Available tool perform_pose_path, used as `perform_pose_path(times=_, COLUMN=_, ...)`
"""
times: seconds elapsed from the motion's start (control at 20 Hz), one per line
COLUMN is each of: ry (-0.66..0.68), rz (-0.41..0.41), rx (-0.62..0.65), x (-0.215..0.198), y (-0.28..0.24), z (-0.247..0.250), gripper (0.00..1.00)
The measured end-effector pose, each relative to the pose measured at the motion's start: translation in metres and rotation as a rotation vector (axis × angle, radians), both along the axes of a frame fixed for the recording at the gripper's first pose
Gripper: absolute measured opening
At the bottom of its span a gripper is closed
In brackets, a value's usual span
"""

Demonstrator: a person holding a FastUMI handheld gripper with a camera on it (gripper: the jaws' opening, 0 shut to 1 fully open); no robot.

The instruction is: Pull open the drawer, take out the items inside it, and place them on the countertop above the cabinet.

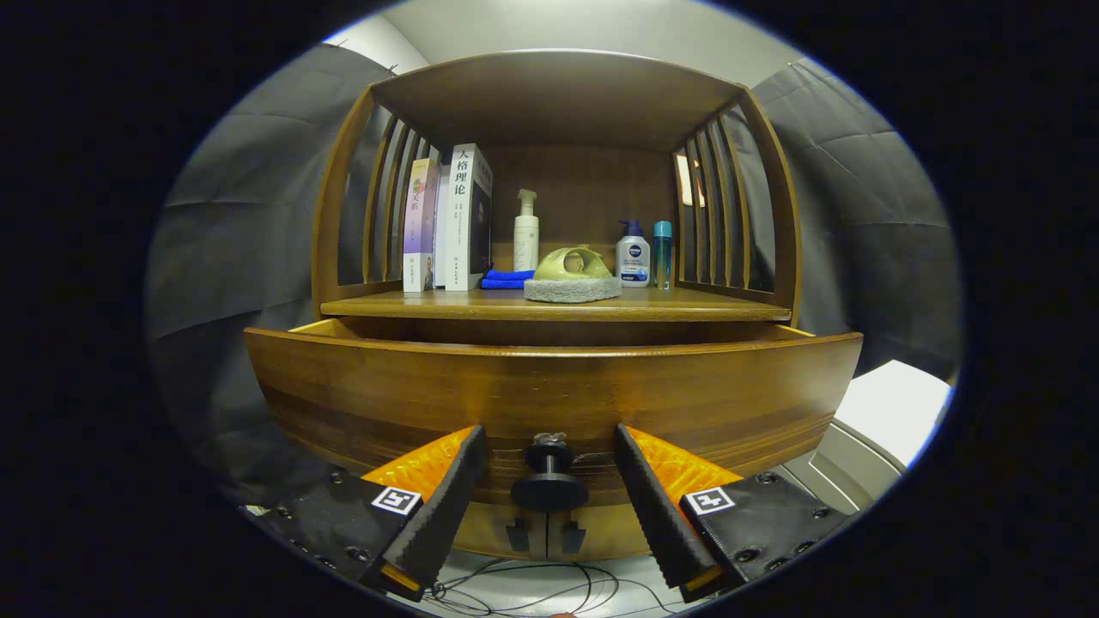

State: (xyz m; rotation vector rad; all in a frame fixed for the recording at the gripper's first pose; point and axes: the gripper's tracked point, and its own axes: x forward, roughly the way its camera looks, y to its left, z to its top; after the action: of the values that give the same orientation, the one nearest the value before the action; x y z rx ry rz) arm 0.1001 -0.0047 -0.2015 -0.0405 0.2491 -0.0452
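Gripper (pixel 549 446) fingers spread, straddling one black round knob (pixel 549 482) on the brown wooden drawer (pixel 549 390), no contact. Countertop (pixel 549 305): three bottles, one green-grey sponge (pixel 573 276).

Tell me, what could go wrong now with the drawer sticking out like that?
The gripper is open, its fingers either side of the drawer knob without pressing it, so a pull now might slip off. The drawer is already partly out; pulling harder could tip it or jolt the cabinet. A jolt could topple the upright books and bottles on the countertop.
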Motion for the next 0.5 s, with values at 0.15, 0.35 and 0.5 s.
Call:
perform_pose_path(times=0.15, ry=0.006, rz=-0.001, rx=0.005, x=0.012, y=0.000, z=-0.001, gripper=0.96)
perform_pose_path(times=0.35, ry=0.016, rz=0.000, rx=0.005, x=0.029, y=-0.001, z=-0.002, gripper=0.96)
perform_pose_path(times=0.5, ry=0.012, rz=0.000, rx=0.007, x=0.041, y=-0.002, z=-0.003, gripper=0.96)
